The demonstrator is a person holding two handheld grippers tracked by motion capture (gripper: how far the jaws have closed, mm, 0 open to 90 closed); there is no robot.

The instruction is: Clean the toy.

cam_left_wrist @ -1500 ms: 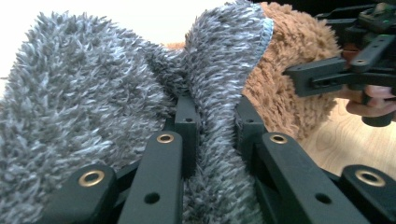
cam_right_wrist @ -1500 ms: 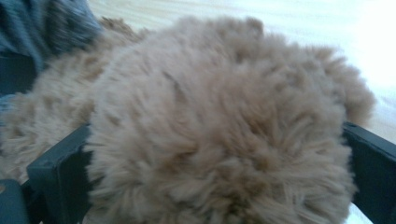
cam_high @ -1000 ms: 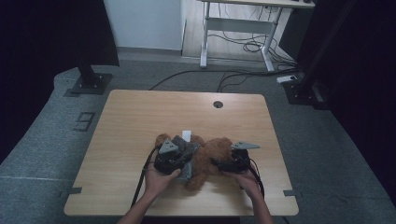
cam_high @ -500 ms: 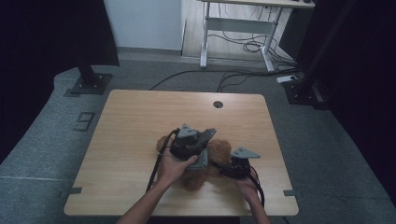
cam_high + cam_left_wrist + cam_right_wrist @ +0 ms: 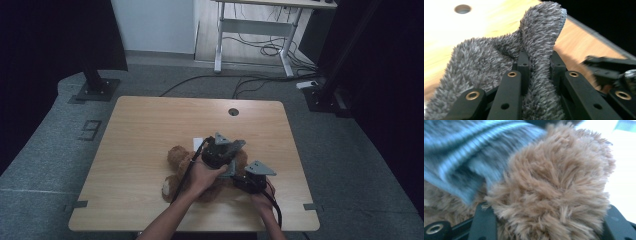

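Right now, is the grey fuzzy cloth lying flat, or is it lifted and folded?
Lifted and folded. The left gripper pinches a fold of the grey fuzzy cloth, which stands up above the wooden table.

The left gripper (image 5: 537, 65) has its 2 black jaws squeezed on a fold of fuzzy grey cloth (image 5: 486, 57). Under it is the wooden table (image 5: 579, 37), with a round hole (image 5: 462, 9). Another black gripper (image 5: 609, 72) sits nearby.
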